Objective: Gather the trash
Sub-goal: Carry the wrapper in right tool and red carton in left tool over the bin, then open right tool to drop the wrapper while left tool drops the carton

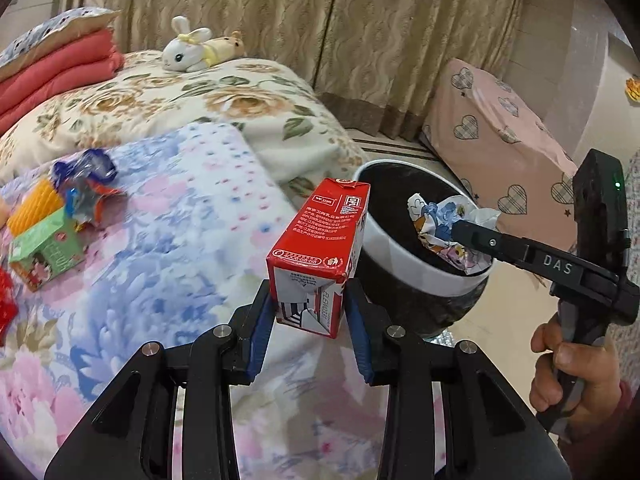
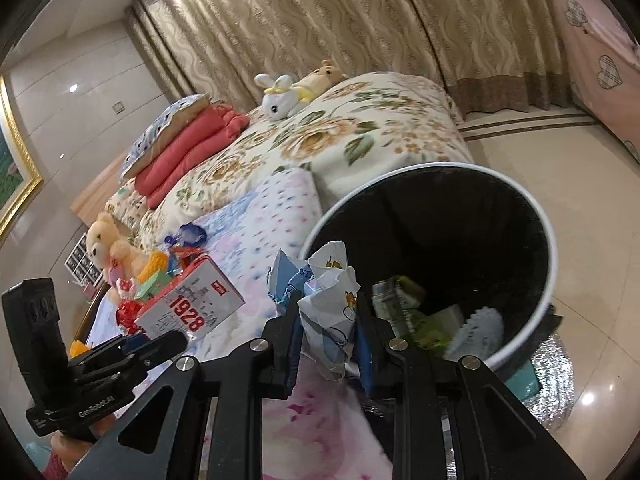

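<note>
My left gripper [image 1: 310, 308] is shut on a red and white milk carton [image 1: 320, 248], held above the bed's edge just left of the black bin [image 1: 420, 276]. My right gripper [image 2: 328, 332] is shut on a crumpled cartoon-print wrapper [image 2: 332, 300], and in the left wrist view that wrapper [image 1: 444, 224] hangs over the bin's mouth. The bin [image 2: 516, 208] has a white rim and holds a green packet [image 2: 400, 300] and a pale blue cloth [image 2: 480, 332]. The carton [image 2: 192, 304] and left gripper [image 2: 156, 344] show at the lower left of the right wrist view.
More litter lies on the floral bed cover: a green box [image 1: 44, 252], an orange piece [image 1: 34, 208] and a blue wrapper [image 1: 88, 168]. Plush toys [image 1: 192, 48], folded red blankets [image 1: 56, 68] and a teddy bear [image 2: 108, 248] sit further back. A pink heart-print cover [image 1: 508, 152] stands beyond the bin.
</note>
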The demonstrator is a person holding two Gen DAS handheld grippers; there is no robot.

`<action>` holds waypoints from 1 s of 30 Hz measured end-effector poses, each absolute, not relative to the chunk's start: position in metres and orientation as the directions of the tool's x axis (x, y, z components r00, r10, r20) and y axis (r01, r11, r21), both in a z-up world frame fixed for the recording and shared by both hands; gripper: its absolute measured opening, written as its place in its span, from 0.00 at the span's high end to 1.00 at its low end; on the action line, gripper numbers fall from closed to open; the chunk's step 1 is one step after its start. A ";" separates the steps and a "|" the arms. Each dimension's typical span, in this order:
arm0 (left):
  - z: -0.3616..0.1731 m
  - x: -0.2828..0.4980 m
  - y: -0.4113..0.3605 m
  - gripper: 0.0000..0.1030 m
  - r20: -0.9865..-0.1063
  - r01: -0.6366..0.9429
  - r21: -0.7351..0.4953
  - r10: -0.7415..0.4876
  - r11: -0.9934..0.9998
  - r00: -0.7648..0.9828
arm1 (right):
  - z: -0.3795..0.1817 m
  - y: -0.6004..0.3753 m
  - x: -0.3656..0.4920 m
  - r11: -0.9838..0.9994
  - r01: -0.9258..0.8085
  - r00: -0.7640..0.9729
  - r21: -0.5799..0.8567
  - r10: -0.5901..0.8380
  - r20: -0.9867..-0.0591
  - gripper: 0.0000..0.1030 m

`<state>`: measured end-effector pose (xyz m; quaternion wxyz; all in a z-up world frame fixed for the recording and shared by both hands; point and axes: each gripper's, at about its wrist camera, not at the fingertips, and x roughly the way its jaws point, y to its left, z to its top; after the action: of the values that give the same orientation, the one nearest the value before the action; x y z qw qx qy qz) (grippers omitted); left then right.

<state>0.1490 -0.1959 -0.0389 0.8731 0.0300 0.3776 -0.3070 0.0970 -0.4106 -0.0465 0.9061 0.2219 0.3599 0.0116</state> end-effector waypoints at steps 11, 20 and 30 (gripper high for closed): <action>-0.030 0.149 -0.247 0.67 -0.678 0.614 -0.153 -0.534 0.774 0.505 | -0.046 -0.444 0.092 0.899 0.194 0.742 0.393 0.128 -0.658 0.77; -0.027 0.154 -0.279 0.67 -0.689 0.632 -0.123 -0.524 0.765 0.500 | -0.048 -0.465 0.093 0.895 0.224 0.737 0.386 0.104 -0.668 0.77; -0.035 0.160 -0.307 0.67 -0.704 0.661 -0.110 -0.527 0.743 0.475 | -0.049 -0.481 0.097 0.898 0.241 0.723 0.368 0.087 -0.685 0.77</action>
<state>0.1604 -0.3073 -0.0346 0.8543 0.0889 0.3761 -0.3476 0.0974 -0.4812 -0.0494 0.9014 0.2215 0.3696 -0.0428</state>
